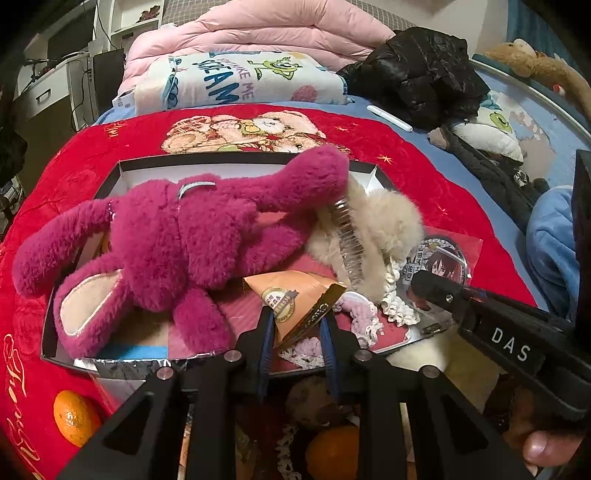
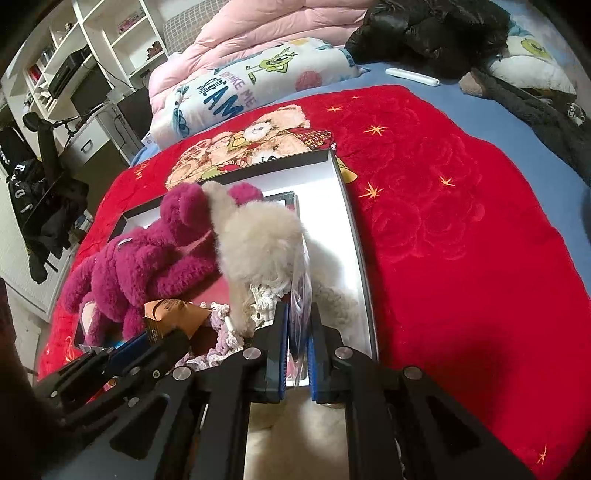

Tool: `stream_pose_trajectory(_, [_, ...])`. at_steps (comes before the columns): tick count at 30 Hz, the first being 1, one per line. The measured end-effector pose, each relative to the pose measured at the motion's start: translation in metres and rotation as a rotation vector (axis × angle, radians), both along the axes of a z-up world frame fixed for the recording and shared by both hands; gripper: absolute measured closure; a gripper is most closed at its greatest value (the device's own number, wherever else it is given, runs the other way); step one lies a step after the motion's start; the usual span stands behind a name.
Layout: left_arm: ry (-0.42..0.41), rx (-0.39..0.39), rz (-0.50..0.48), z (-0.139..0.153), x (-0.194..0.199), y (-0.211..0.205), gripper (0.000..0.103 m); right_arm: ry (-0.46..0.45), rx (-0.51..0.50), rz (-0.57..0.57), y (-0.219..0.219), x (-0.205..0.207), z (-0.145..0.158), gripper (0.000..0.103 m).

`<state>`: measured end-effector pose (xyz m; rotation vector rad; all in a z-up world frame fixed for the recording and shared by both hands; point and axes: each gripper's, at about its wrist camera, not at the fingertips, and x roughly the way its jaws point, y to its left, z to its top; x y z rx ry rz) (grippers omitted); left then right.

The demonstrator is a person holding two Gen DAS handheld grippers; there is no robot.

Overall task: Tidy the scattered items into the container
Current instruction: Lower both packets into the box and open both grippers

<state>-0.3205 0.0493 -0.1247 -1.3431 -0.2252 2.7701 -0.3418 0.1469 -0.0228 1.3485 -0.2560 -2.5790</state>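
Observation:
A shallow black-rimmed box point(image 1: 236, 162) point(image 2: 347, 221) lies on the red blanket. Inside it sprawls a magenta plush bear point(image 1: 177, 240) point(image 2: 147, 266), next to a cream fluffy hair clip point(image 1: 376, 218) point(image 2: 255, 240) and some crocheted pieces point(image 1: 358, 314). My left gripper point(image 1: 297, 328) point(image 2: 166, 338) is shut on an orange triangular snack packet point(image 1: 295, 302) point(image 2: 177, 314) over the box's near side. My right gripper point(image 2: 298, 332) point(image 1: 421, 284) is shut on a clear plastic sleeve point(image 2: 301, 291) holding a round picture badge point(image 1: 443, 262), at the box's right edge.
One orange point(image 1: 74, 417) lies on the red blanket point(image 2: 443, 240) outside the box, another point(image 1: 332, 450) under my left gripper. A pink quilt point(image 1: 258, 29), printed towel point(image 1: 236, 81), black jacket point(image 1: 417, 74) and white tube point(image 1: 389, 118) sit beyond. A desk and shelves stand left.

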Motion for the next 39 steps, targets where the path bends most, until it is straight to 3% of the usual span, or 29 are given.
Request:
stream_pose_trajectory(9, [-0.019,-0.044,0.015,0.001,-0.003,0.005,0.076,-0.001,0.002,0.012,-0.003,0.0,0.001,0.089])
stream_pose_trajectory(11, [-0.027,-0.048,0.02,0.0,-0.004,0.005,0.064,-0.003,-0.011,0.02,-0.003,0.0,0.002,0.083])
stream_pose_trajectory(12, [-0.03,-0.041,0.018,0.0,-0.004,0.005,0.05,-0.006,-0.024,0.021,-0.002,0.0,0.002,0.079])
stream_pose_trajectory(14, [-0.029,-0.026,0.003,0.001,-0.004,0.007,0.037,-0.01,-0.047,0.027,-0.002,0.0,0.003,0.063])
stream_pose_trajectory(16, [-0.036,-0.027,-0.013,0.002,-0.005,0.01,0.015,-0.017,-0.059,0.033,-0.002,0.0,0.003,0.052])
stream_pose_trajectory(17, [-0.032,-0.029,-0.02,0.003,-0.005,0.013,0.011,-0.024,-0.074,0.035,-0.001,-0.001,0.002,0.038])
stream_pose_trajectory(18, [-0.03,-0.032,-0.027,0.004,-0.004,0.014,0.002,-0.029,-0.084,0.035,0.0,-0.001,0.002,0.031])
stream_pose_trajectory(22, [-0.018,-0.024,-0.031,0.009,-0.003,0.017,0.0,-0.041,-0.136,0.063,0.003,-0.002,0.003,0.003])
stream_pose_trajectory(23, [-0.016,-0.011,-0.027,0.011,-0.003,0.015,0.0,-0.042,-0.157,0.075,0.004,-0.003,0.004,0.0])
stream_pose_trajectory(32, [0.004,0.017,0.009,0.019,-0.002,0.002,0.0,-0.039,-0.301,0.019,0.027,-0.003,0.017,0.0])
stream_pose_trajectory(39, [0.006,0.019,0.007,0.019,-0.001,0.001,0.0,-0.028,-0.294,0.009,0.031,-0.003,0.021,0.0])
